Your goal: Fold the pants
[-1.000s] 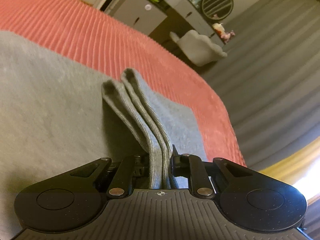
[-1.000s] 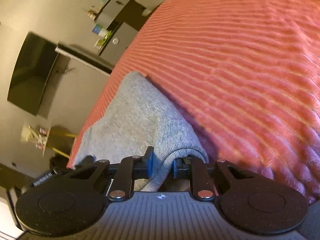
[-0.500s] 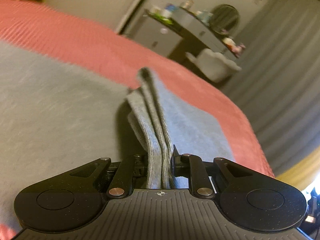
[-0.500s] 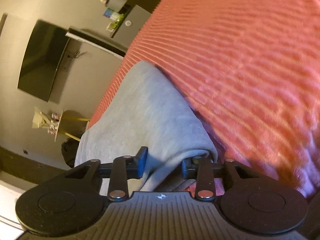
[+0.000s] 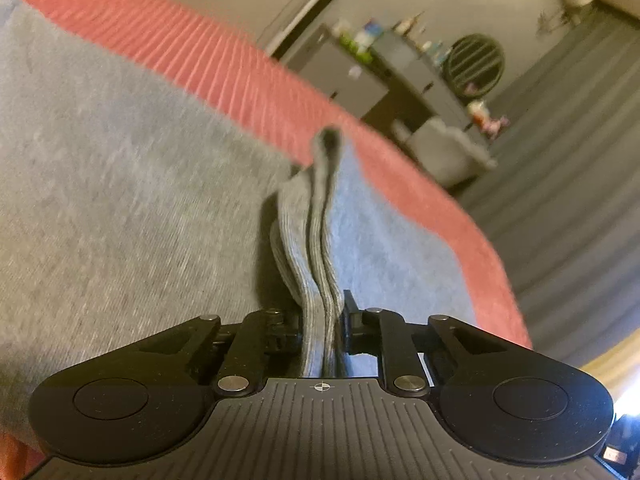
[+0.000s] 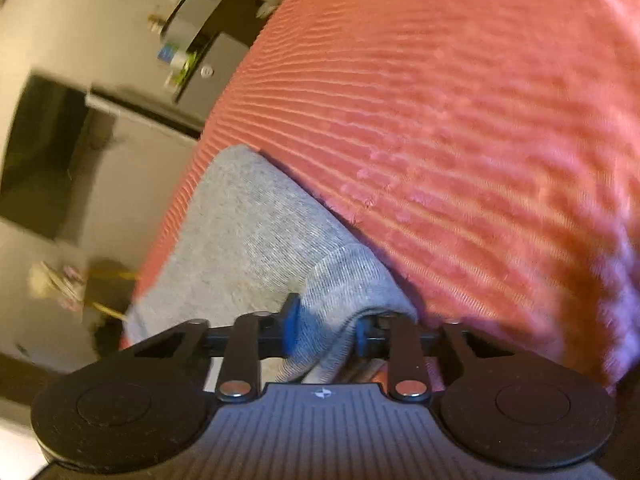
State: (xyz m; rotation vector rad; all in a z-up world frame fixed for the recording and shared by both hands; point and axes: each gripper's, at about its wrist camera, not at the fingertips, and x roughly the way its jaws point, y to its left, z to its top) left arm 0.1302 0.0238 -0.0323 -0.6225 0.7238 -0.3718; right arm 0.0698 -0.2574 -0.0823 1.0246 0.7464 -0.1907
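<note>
Both our grippers grasp the pants (image 5: pixel 120 184): left gripper (image 5: pixel 322 320) pinches stacked cuffs running straight ahead; right gripper's (image 6: pixel 326 328) jaws, just closing, clamp a fold by the bed (image 6: pixel 460 120) edge.

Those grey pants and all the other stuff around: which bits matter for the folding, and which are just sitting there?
Part of the job:
- grey pants
- left gripper, clamped on their ribbed edge
- right gripper, on a fold
- pink bedspread underneath

Just there:
- cabinet with bottles
- dark screen
- grey curtain
</note>
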